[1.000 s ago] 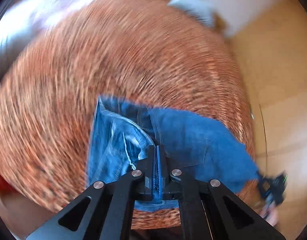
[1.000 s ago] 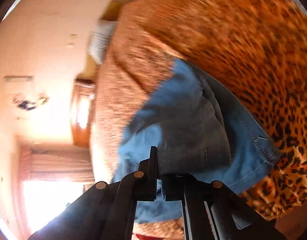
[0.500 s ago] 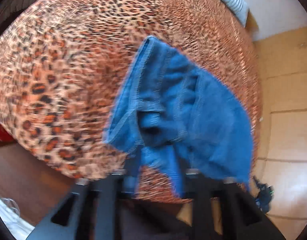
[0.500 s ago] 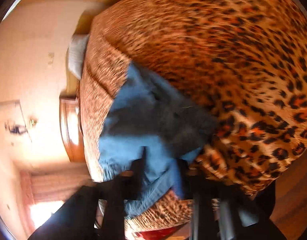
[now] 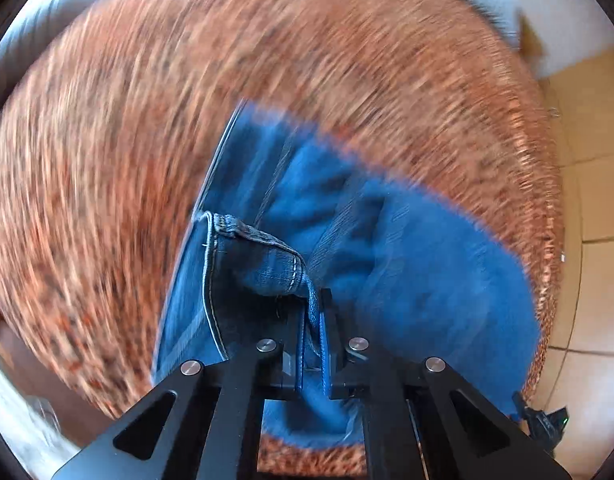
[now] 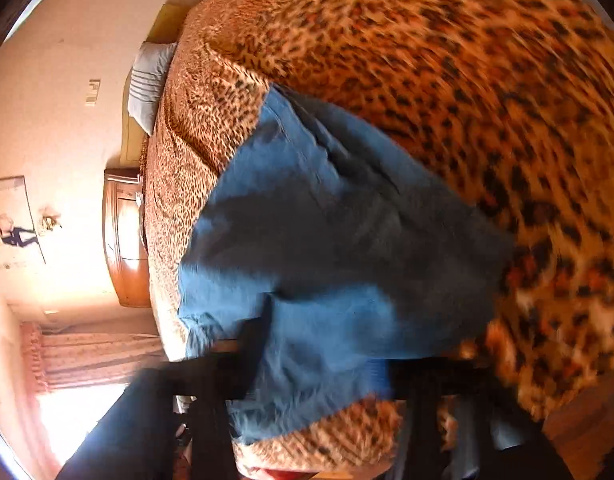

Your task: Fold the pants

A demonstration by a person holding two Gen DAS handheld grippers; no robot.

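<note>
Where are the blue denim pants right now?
The blue denim pants lie bunched on the leopard-print bedspread near its edge, one hem clamped in the left gripper.

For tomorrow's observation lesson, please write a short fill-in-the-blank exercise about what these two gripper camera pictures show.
1. The jeans lie on a bedspread with a ____ print.
2. The left hand-held gripper is shut on a ____ edge of the jeans.
3. In the right view, a ____ lies at the bed's far end.
4. The jeans are ____ in colour.

Missing words: leopard; stitched; pillow; blue
</note>
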